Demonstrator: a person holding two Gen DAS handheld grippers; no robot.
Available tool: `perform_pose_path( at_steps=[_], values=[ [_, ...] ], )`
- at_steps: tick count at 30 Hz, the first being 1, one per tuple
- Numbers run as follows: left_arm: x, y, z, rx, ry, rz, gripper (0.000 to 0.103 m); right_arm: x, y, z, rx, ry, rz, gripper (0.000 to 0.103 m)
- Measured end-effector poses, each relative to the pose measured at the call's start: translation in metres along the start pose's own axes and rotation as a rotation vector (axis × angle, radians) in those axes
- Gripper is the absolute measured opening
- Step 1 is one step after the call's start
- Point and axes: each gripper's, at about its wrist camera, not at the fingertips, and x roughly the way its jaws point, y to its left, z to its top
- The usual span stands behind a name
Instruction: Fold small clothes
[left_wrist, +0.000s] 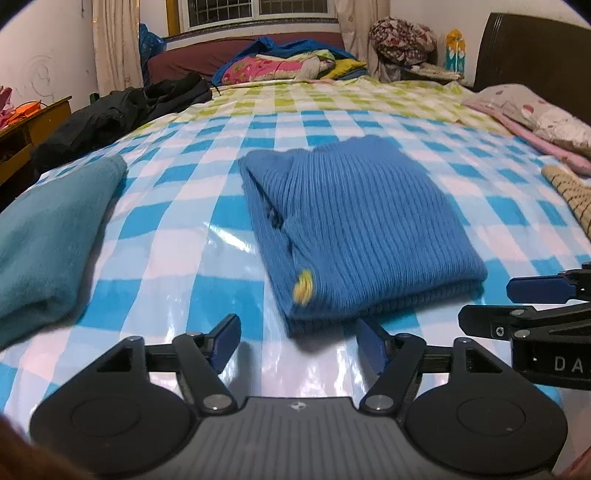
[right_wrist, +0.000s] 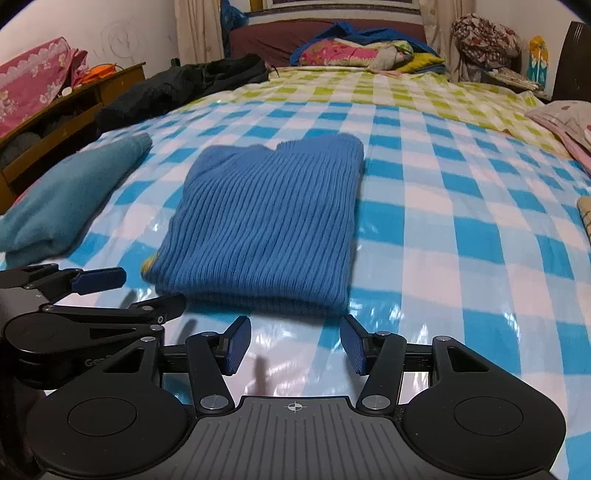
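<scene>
Sweater (right_wrist: 258, 225): lain folded flat on bed (right_wrist: 461, 229), judged finished.
Left gripper (left_wrist: 297, 343): held wide open, empty, just short of the sweater.
Right gripper (right_wrist: 295, 345): likewise open, nothing gripped.

Both grippers (left_wrist: 299, 345) (right_wrist: 295, 345) agape, empty.

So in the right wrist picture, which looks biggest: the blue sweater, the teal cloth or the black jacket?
1. blue sweater, biggest
2. teal cloth
3. black jacket, smallest looking

The jacket lies farther back on the bed, so it may really be bigger than it looks.
</scene>
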Motion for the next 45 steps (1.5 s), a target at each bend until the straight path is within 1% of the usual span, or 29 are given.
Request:
perform_pose_path(
  at_steps=[4, 8, 12, 20, 23, 45],
  values=[
    [-0.002, -0.005, -0.007, 0.013, 0.006, 0.03, 0.084, -0.002, 0.001, -0.009, 0.003, 0.012, 0.006, 0.055],
    [-0.008, -0.005, -0.012, 0.0, 0.003, 0.028, 0.09, -0.003, 0.003, -0.016, 0.005, 0.017, -0.003, 0.058],
    [-0.01, -0.01, -0.013, 0.018, 0.014, 0.066, 0.096, 0.0, 0.001, -0.019, 0.018, 0.024, -0.018, 0.058],
    [-0.011, -0.015, -0.014, 0.03, 0.027, 0.088, 0.096, -0.001, -0.004, -0.024, 0.04, 0.024, -0.031, 0.058],
    [-0.013, -0.017, -0.014, 0.037, 0.019, 0.094, 0.096, -0.001, -0.006, -0.025, 0.048, 0.023, -0.036, 0.059],
    [-0.011, -0.014, -0.02, -0.003, 0.045, 0.078, 0.096, 0.002, -0.006, -0.03, 0.054, 0.031, -0.05, 0.059]
  ],
)
